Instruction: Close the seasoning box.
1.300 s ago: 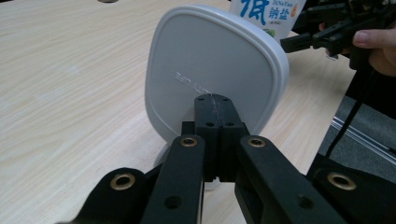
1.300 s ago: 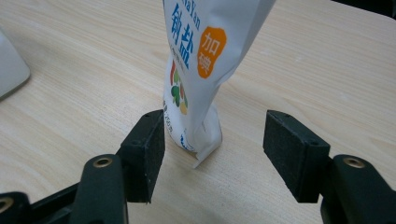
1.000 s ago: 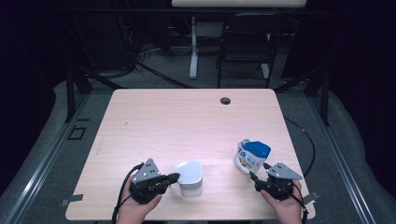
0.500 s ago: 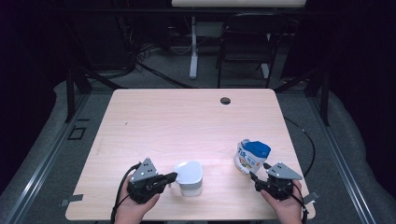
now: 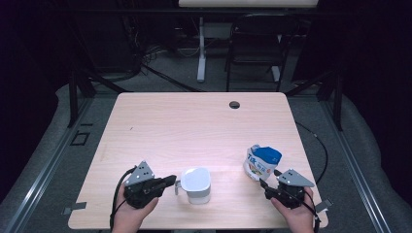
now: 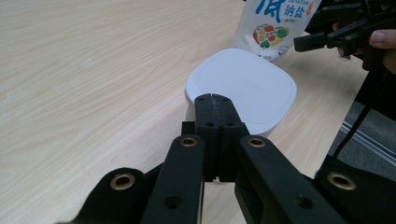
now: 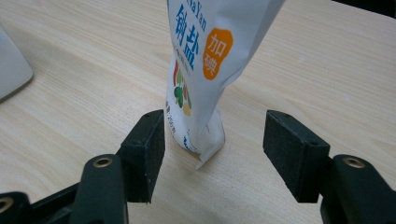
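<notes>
A white lidded container (image 5: 196, 180) with a small handle on its left side stands near the table's front edge. My left gripper (image 5: 170, 182) points at that handle, jaws shut together. In the left gripper view its tips (image 6: 212, 97) lie at the near rim of the container (image 6: 252, 84), and whatever is under them is hidden. A blue and white salt bag (image 5: 262, 162) stands upright at the front right. My right gripper (image 5: 265, 187) is open just in front of it. In the right gripper view the bag's (image 7: 205, 56) foot stands between and slightly beyond the open pads (image 7: 149, 140).
The wooden table (image 5: 194, 126) has a round cable hole (image 5: 234, 104) near its far edge. A chair and desk legs stand on the dark floor behind. The container's corner (image 7: 11, 65) lies at the left of the right gripper view.
</notes>
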